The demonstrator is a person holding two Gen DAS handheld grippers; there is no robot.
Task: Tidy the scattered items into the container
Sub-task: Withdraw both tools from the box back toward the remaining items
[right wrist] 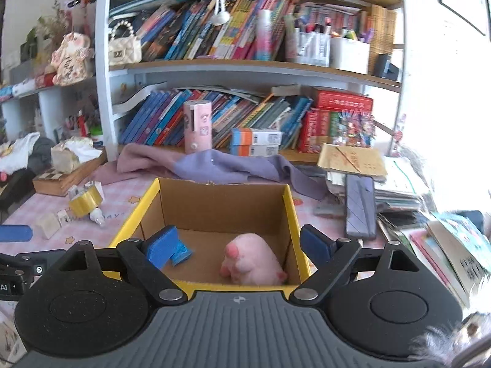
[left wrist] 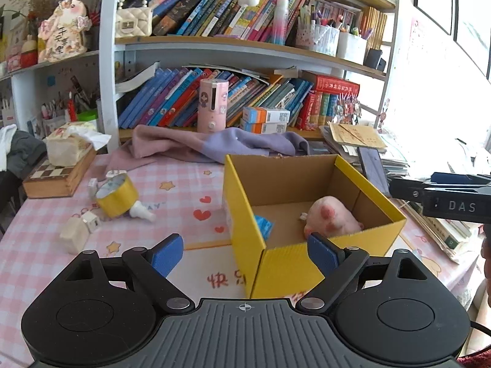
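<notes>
Yellow cardboard box (left wrist: 307, 263) holds the pink plush (left wrist: 331, 217); tape roll (left wrist: 118, 196) lies left on the table. Both my grippers (left wrist: 245, 253) (right wrist: 236, 247) gape empty; I risk clipping the box wall when reaching

Pink plush (left wrist: 331, 217) lies inside yellow box (left wrist: 245, 214).

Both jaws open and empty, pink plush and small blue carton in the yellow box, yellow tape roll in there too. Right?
Not quite: the yellow tape roll is not in the yellow box; it lies on the tablecloth to the box's left, as the left wrist view shows. The pink plush and small blue carton are inside, and both sets of jaws stand open and empty.
</notes>
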